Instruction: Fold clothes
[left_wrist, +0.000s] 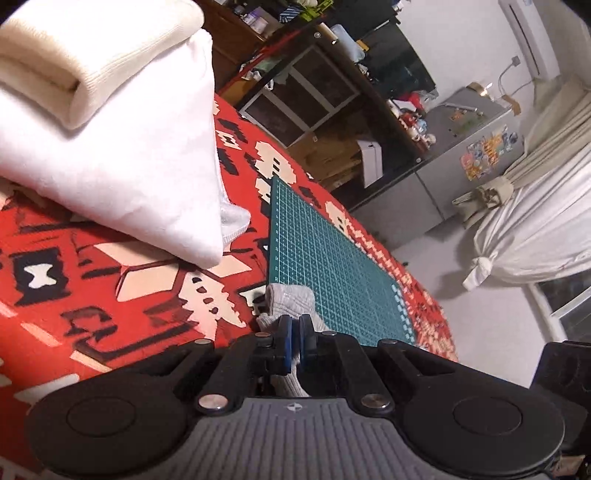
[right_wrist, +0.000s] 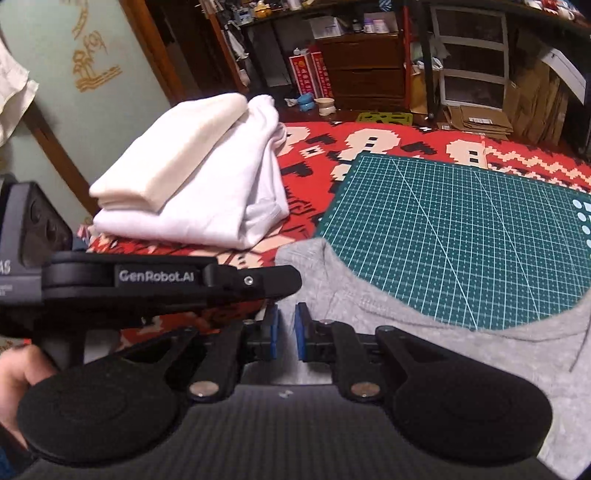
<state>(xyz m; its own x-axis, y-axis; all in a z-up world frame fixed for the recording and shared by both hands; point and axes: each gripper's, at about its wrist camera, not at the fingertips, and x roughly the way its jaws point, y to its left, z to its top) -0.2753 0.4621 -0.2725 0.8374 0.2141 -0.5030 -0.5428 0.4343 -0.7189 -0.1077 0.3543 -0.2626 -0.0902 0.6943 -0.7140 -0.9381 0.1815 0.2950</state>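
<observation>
- Left wrist view, upper left of frame: a stack of folded white garments (left_wrist: 122, 140) lies on the red patterned cloth (left_wrist: 74, 302), a cream ribbed piece (left_wrist: 74, 62) on top, a white one beneath with its corner pointing toward frame centre.
- Left wrist view, lower centre: my left claw (left_wrist: 294, 339) is closed to a thin slit, its blue pads (left_wrist: 285, 341) pinching a bunched fold of the grey garment (left_wrist: 291, 299). The cloth rises above the fingertips and also shows below, between the finger arms.
- Left wrist view, centre to right: the green cutting mat (left_wrist: 332, 258) lies on the red cloth, its near corner just beside the gripped grey fabric.
- Right wrist view, upper left: the same white stack (right_wrist: 192, 173) rests on the red cloth (right_wrist: 317, 155), near but apart from the mat (right_wrist: 461, 229).
- Right wrist view, left middle: my left claw's body (right_wrist: 155, 280) crosses the frame sideways, its tip at the grey garment's left edge.
- Right wrist view, lower centre: my right claw (right_wrist: 286, 332) is open only a narrow gap, pads parallel. Grey fabric lies beneath it; whether the pads touch it I cannot tell.
- Right wrist view, lower right: the grey garment (right_wrist: 443, 350) lies spread, its curved neckline and lower portion overlapping the mat's near edge, surface mostly flat with a faint seam.
</observation>
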